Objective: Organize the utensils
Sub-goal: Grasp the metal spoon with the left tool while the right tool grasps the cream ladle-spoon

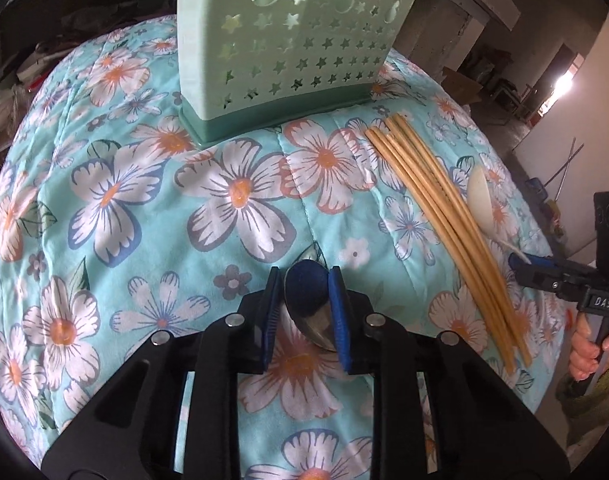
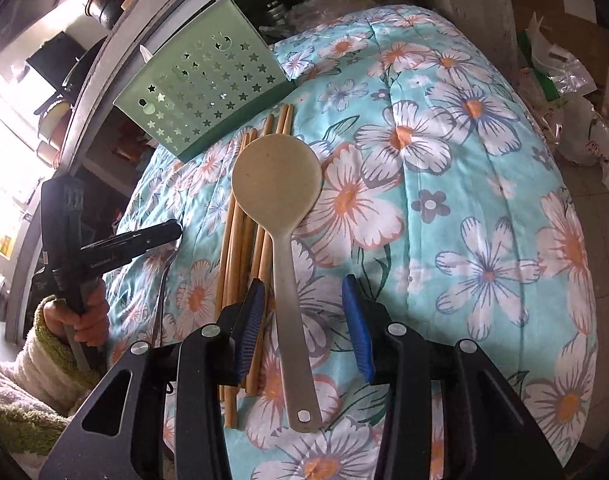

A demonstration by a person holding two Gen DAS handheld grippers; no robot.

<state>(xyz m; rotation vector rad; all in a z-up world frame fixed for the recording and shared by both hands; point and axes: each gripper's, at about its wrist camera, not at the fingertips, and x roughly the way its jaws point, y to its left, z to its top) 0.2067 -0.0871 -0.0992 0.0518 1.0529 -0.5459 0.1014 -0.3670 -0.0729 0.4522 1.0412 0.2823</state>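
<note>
A flowered turquoise quilt (image 1: 152, 216) covers the surface, with a green star-punched utensil holder (image 1: 288, 48) upright at twelve o'clock. The left hand-held gripper (image 1: 306, 304) has its pads narrowed onto a metal spoon's bowl (image 1: 310, 300). The right hand-held gripper (image 2: 304, 320) stands partly open astride the cream rice paddle (image 2: 278, 216), not touching. Bamboo chopsticks (image 1: 432, 208) lie bundled just beside the paddle, at its nine o'clock.

Floral quilt (image 1: 116, 184) underfoot of everything, concrete pillar (image 2: 476, 4) at one o'clock, bright window (image 2: 4, 136) at nine — cluttered plastic bags (image 2: 576, 92) at two.
</note>
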